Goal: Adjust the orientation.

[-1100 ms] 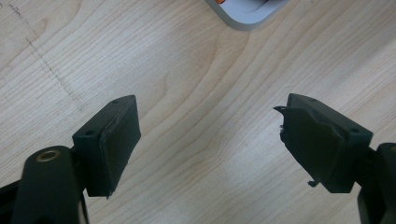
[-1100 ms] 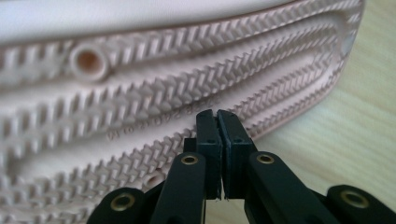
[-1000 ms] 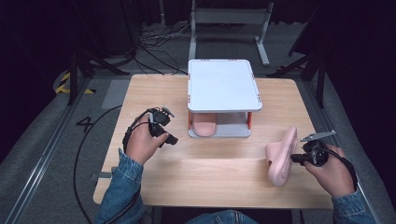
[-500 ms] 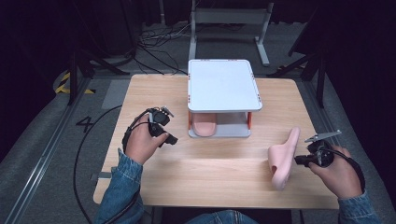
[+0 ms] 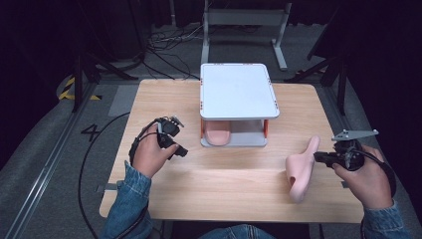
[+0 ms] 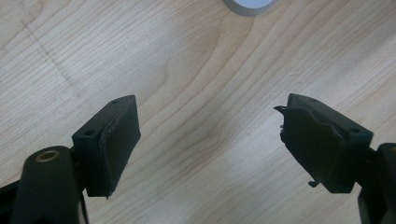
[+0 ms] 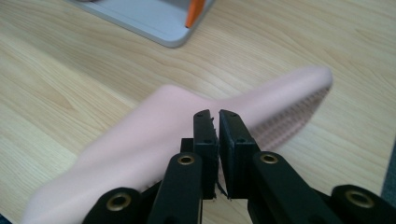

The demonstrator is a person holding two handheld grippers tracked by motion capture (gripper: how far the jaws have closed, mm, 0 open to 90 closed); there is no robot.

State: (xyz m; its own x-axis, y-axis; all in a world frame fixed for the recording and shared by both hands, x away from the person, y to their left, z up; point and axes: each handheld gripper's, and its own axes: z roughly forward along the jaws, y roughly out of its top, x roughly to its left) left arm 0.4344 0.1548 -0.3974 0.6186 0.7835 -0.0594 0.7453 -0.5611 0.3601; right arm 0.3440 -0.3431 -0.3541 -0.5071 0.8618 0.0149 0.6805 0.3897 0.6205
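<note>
A pink slipper (image 5: 300, 172) hangs tilted just above the table at the right, toe toward the rack. My right gripper (image 5: 318, 157) is shut on its thin upper edge. In the right gripper view the jaws (image 7: 218, 126) stand almost together, with the slipper (image 7: 140, 135) stretching away behind them. A second pink slipper (image 5: 218, 135) lies on the lower shelf of the white two-level rack (image 5: 238, 89). My left gripper (image 5: 178, 137) hovers over bare wood left of the rack. It is open (image 6: 210, 140), with nothing between its pads.
The rack stands at the table's far middle, with orange posts (image 7: 195, 10) at the corners of its grey base. One grey corner of it (image 6: 247, 3) shows in the left gripper view. Cables trail off the table's left side. Dark floor and stands surround the table.
My right hand has risen and taken the pink slipper off the table with it; the slipper now tilts more. The left hand has not moved.
</note>
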